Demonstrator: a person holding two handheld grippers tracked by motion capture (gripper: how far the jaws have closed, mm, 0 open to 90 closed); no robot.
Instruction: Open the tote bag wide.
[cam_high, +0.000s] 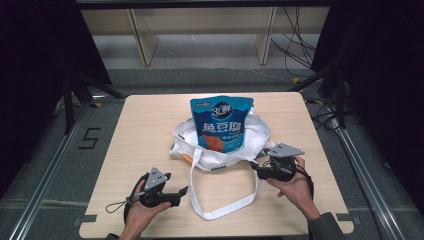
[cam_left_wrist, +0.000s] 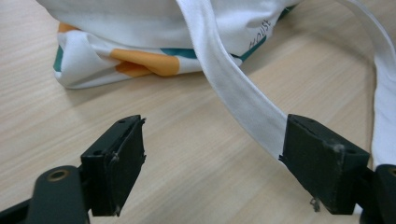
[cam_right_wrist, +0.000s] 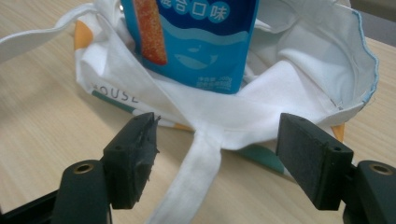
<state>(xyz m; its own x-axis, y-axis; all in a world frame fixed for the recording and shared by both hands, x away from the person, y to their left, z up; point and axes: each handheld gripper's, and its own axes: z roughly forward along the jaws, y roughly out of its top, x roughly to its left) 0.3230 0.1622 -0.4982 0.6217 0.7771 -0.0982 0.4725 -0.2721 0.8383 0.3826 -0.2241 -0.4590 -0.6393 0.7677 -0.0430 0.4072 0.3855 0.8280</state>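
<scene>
1. Blue foil snack pouch (cam_high: 220, 122) with white lettering: stands upright in the mouth of the white cloth tote bag (cam_high: 255, 142), which lies slumped at the middle of the pale wooden counter (cam_high: 145, 130).
2. Long white fabric strap (cam_high: 220, 207) of the tote bag: loops across the counter toward the person, between the two hands.
3. Left claw (cam_high: 181, 192): jaws wide apart, nothing between them; in the left gripper view (cam_left_wrist: 212, 154) the strap (cam_left_wrist: 243, 93) runs behind the far jaw, seemingly ungripped.
4. Right claw (cam_high: 254, 166): jaws wide, holding nothing; in the right gripper view (cam_right_wrist: 215, 156) it faces the bag's near rim (cam_right_wrist: 261, 116) where the strap joins.
5. Step in hand, as judged: both claws are released beside the bag, with the pouch seated inside.
6. Next move, as judged: each claw must close on a strap or rim; thin cloth demands a low, square approach.
</scene>
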